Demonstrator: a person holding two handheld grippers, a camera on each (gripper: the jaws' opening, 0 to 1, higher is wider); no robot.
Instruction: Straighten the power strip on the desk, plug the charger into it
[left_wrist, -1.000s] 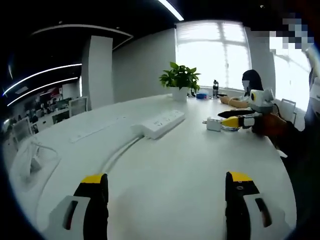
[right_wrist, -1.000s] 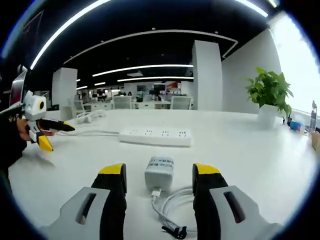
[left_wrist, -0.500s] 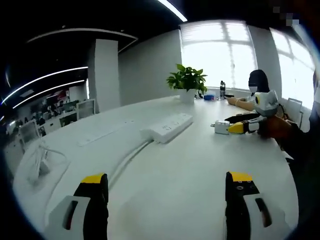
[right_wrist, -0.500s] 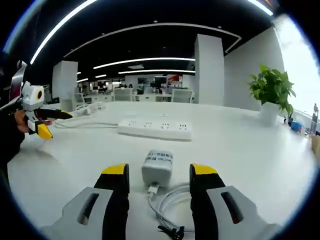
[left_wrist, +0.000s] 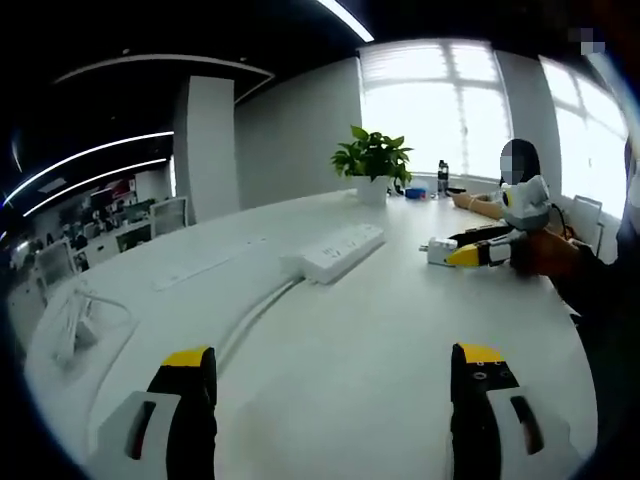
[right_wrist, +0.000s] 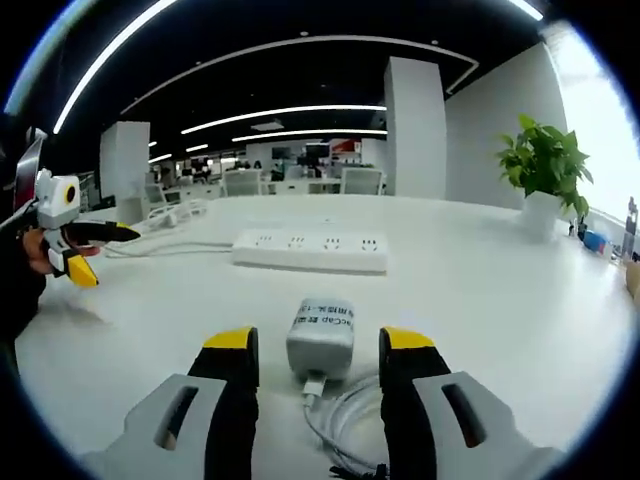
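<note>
A white power strip (left_wrist: 335, 250) lies at an angle on the white desk (left_wrist: 380, 330), and its cable (left_wrist: 250, 315) runs back toward me. My left gripper (left_wrist: 335, 360) is open over bare desk, well short of the strip. The white charger (right_wrist: 322, 330) lies between the jaws of my right gripper (right_wrist: 318, 342), which is open with gaps on both sides. The charger's coiled white cable (right_wrist: 345, 425) trails toward the camera. The power strip (right_wrist: 310, 250) lies crosswise beyond the charger. The right gripper (left_wrist: 480, 250) also comes in from the right at the charger (left_wrist: 437, 250).
A potted plant (left_wrist: 373, 160) stands at the desk's far end, with a bottle and a seated person (left_wrist: 515, 170) near it. A white cable and stand (left_wrist: 70, 325) lie at the left edge. The left gripper (right_wrist: 75, 250) hovers at the left.
The right gripper's jaws have narrowed a little around the charger since a second ago. Both views shifted slightly with the hands. The strip and charger lie where they were.
</note>
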